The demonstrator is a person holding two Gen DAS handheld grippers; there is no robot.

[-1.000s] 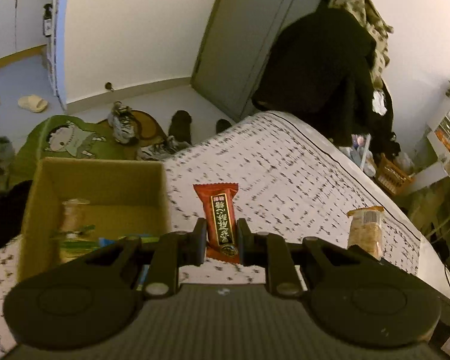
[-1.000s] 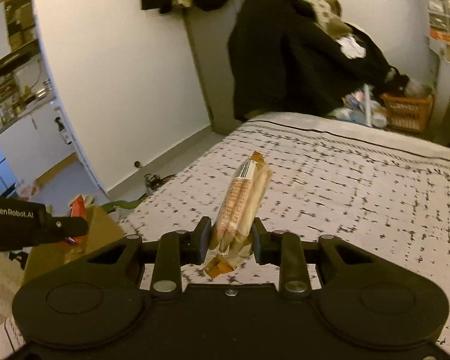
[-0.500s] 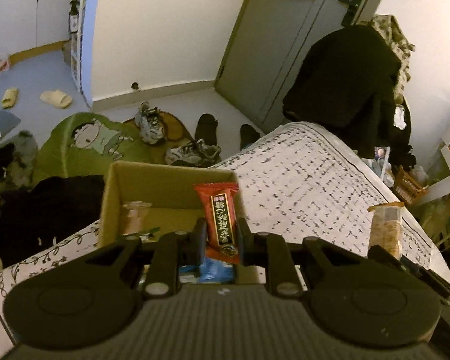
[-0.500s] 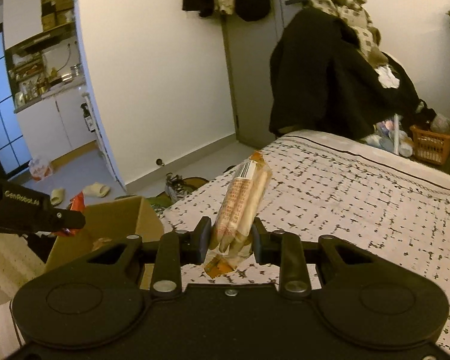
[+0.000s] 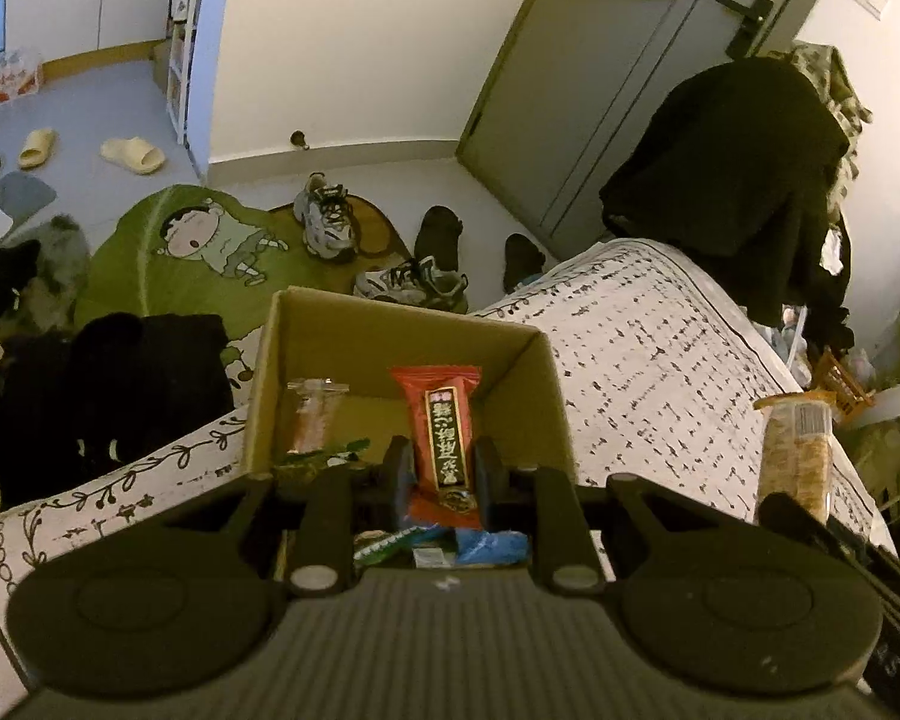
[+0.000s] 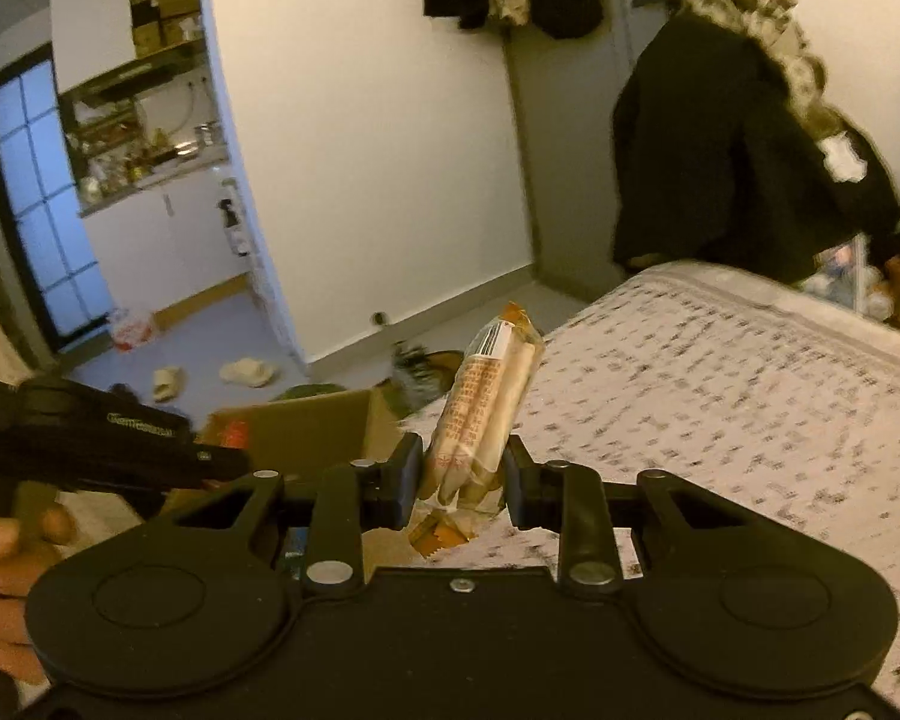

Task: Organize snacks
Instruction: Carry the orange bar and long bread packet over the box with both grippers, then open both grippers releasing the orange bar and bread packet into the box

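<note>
Brown cardboard box (image 5: 324, 354) open on top, right under and ahead of the left claw (image 5: 438, 474). Four thin walls, far wall tall, room inside beyond the red pack. Sits near the edge of the bed (image 5: 660, 360), floor just past it.

Left claw pinching one red snack (image 5: 441, 438), held upright above the box. Below the claw, inside the box: one clear pack (image 5: 315, 414) to the left, green wrappers (image 5: 321, 459) near it, one blue wrapper (image 5: 492, 543) close underneath. Exact count of green ones hard to tell.

Right claw (image 6: 462, 480) pinching one clear pack of biscuit sticks (image 6: 486, 408), tilted a bit, over the bed. Box off to its left, behind the other claw. Wide flat bed to its right.

Two claws, two held snacks, one box.
</note>
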